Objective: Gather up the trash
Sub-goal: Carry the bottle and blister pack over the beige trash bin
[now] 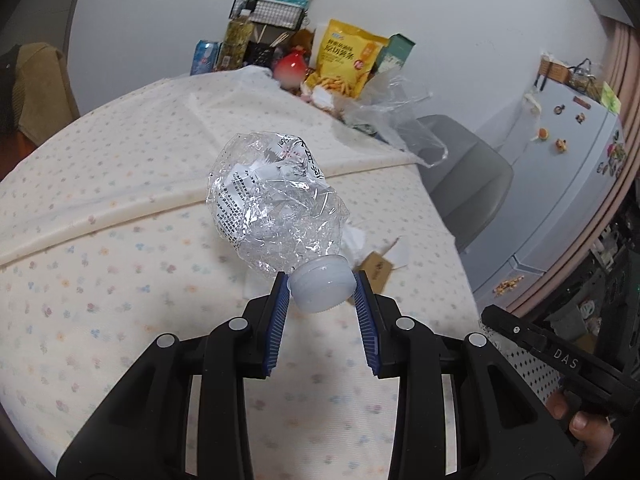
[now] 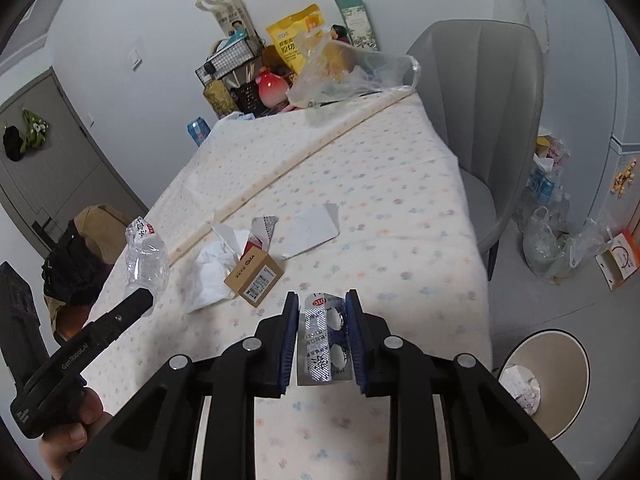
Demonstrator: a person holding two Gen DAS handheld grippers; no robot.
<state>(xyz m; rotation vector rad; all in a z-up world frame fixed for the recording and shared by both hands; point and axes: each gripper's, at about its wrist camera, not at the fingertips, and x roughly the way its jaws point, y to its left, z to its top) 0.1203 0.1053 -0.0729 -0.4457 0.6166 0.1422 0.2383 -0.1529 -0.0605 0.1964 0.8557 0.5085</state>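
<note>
My left gripper (image 1: 322, 286) is shut on the white cap of a crushed clear plastic bottle (image 1: 276, 204) and holds it above the flowered tablecloth (image 1: 100, 260). The bottle also shows in the right wrist view (image 2: 145, 254), at the left. My right gripper (image 2: 322, 312) is shut on an empty silver pill blister pack (image 2: 323, 340) above the table's near end. On the cloth lie a crumpled white tissue (image 2: 212, 272), a small brown cardboard box (image 2: 254, 276), a torn wrapper (image 2: 262, 230) and a white paper scrap (image 2: 310, 230).
A round bin (image 2: 556, 376) with paper inside stands on the floor at the right. A grey chair (image 2: 492, 120) sits beside the table. Snack bags, bottles and a clear plastic bag (image 2: 340, 76) crowd the far end. More bagged trash (image 2: 552, 240) lies by the fridge.
</note>
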